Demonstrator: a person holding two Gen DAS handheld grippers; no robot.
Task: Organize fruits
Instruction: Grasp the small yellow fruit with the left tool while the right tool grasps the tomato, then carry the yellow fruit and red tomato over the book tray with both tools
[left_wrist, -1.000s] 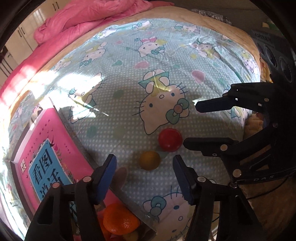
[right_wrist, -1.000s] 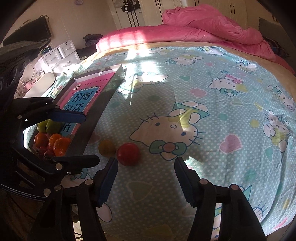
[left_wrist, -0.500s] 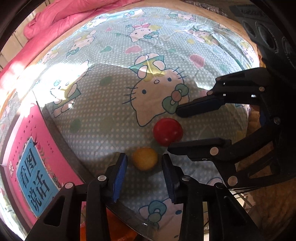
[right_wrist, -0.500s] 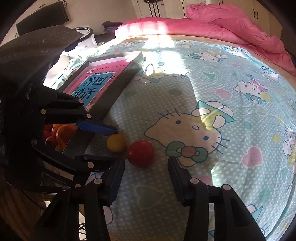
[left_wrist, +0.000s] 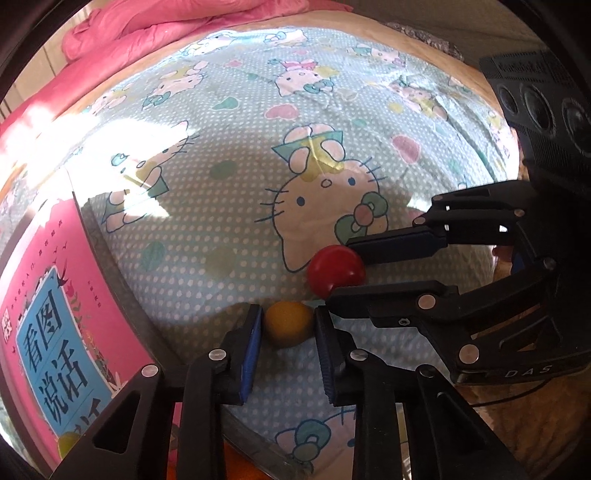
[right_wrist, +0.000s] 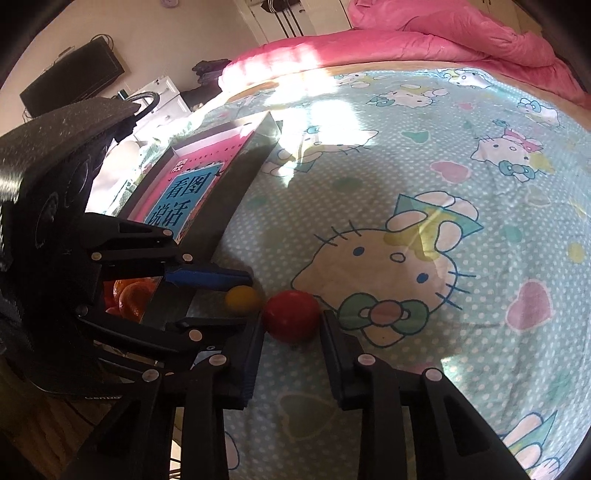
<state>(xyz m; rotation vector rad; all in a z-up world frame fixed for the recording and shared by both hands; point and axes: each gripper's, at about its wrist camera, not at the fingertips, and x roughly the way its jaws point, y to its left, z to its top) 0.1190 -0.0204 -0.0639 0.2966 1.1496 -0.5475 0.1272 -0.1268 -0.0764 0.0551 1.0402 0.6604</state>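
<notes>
Left gripper (left_wrist: 289, 325) fingers narrow, maybe pinching yellow fruit (left_wrist: 289, 324). Right gripper (right_wrist: 291, 325) fingers narrow around red fruit (right_wrist: 291, 314), touch unclear.

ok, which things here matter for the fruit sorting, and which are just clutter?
Job:
small round yellow fruit, between left hand-held gripper fingers
round red fruit, between right hand-held gripper fingers
box with pink lining holding orange fruits

Clutter:
crumpled pink duvet
cartoon-cat bedsheet
</notes>
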